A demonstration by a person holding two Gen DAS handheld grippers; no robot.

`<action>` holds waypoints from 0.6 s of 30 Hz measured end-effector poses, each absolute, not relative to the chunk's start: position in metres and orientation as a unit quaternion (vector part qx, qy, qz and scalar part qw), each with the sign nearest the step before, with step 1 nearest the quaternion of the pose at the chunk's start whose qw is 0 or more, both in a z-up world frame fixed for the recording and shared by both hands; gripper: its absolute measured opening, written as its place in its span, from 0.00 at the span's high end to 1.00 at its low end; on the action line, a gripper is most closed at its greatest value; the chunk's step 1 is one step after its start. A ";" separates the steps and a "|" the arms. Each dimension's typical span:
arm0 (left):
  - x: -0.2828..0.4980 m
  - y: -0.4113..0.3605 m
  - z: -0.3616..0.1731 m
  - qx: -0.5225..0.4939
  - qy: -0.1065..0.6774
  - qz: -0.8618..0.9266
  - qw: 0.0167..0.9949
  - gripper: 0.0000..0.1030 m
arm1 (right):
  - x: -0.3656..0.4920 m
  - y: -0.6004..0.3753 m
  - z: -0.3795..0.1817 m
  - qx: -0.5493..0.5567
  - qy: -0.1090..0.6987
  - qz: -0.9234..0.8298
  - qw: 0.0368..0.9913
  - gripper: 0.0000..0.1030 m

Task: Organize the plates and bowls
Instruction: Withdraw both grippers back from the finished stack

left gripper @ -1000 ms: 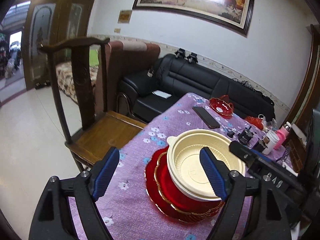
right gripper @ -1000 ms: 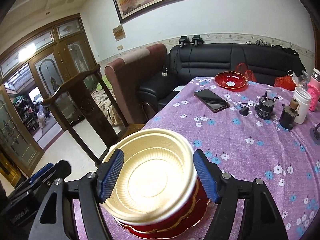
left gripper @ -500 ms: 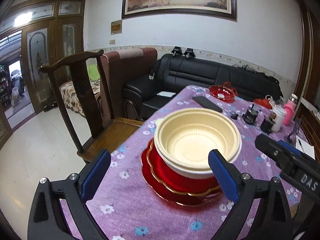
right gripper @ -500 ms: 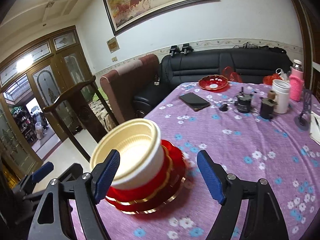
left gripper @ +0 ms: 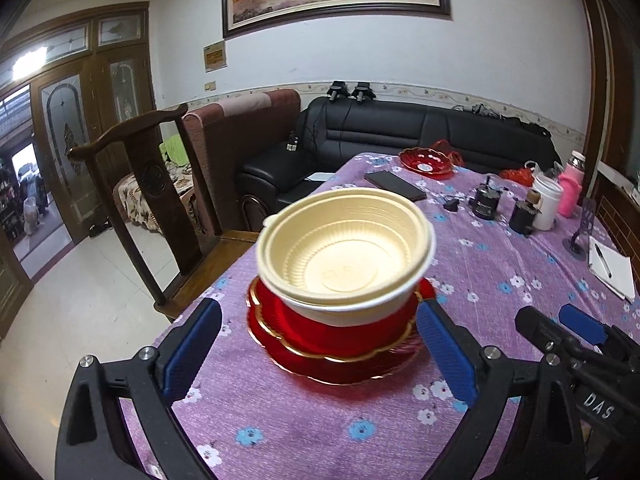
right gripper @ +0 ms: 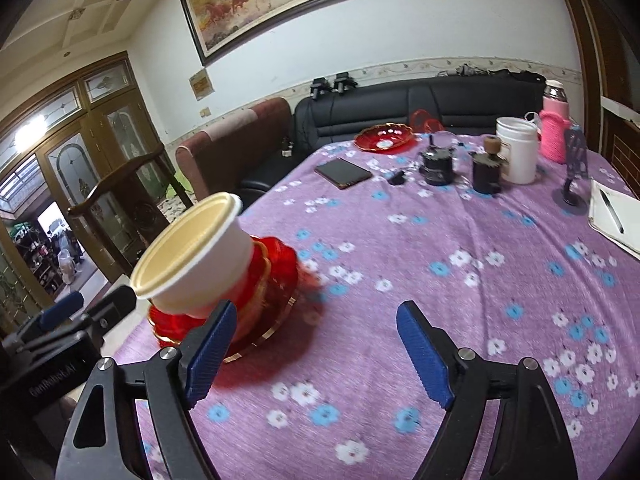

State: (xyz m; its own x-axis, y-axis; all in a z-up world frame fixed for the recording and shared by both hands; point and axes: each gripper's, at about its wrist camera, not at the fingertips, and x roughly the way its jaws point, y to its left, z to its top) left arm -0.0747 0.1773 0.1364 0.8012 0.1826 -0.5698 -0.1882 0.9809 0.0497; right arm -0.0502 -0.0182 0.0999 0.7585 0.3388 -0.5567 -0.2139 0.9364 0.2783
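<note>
On the purple flowered tablecloth (left gripper: 500,280) a cream bowl (left gripper: 344,252) sits stacked on red plates (left gripper: 336,340) near the chair-side edge, both the left gripper (left gripper: 320,352) and right gripper (right gripper: 316,352) spread empty, while another red dish (right gripper: 384,138) beyond the phone (right gripper: 343,172) seemingly awaits collecting.

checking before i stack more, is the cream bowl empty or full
Empty: the left wrist view looks straight into the cream bowl and shows only its bare ribbed inside and flat bottom.

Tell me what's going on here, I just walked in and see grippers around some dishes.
A person holds two grippers over a purple flowered tablecloth. The cream bowls sit nested on the red plates near the table edge. The left gripper and right gripper are both open, holding nothing. Another red dish waits at the far end.
</note>
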 end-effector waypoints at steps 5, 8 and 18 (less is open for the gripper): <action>-0.074 0.158 0.133 0.016 0.301 0.089 0.949 0.05 | -0.056 -0.032 0.094 0.090 0.313 0.135 0.936 0.16; -0.072 0.147 0.130 0.027 0.307 0.085 0.948 0.05 | -0.058 -0.038 0.092 0.084 0.312 0.130 0.937 0.15; -0.066 0.134 0.118 0.039 0.322 0.088 0.942 0.05 | -0.057 -0.046 0.078 0.081 0.327 0.122 0.934 0.15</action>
State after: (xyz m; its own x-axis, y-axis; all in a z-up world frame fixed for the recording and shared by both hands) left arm -0.0663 0.1338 0.1180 0.7767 0.1910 -0.6002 -0.1405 0.9814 0.1304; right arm -0.0565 -0.0460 0.0783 0.7570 0.2805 -0.5902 -0.1749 0.9572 0.2305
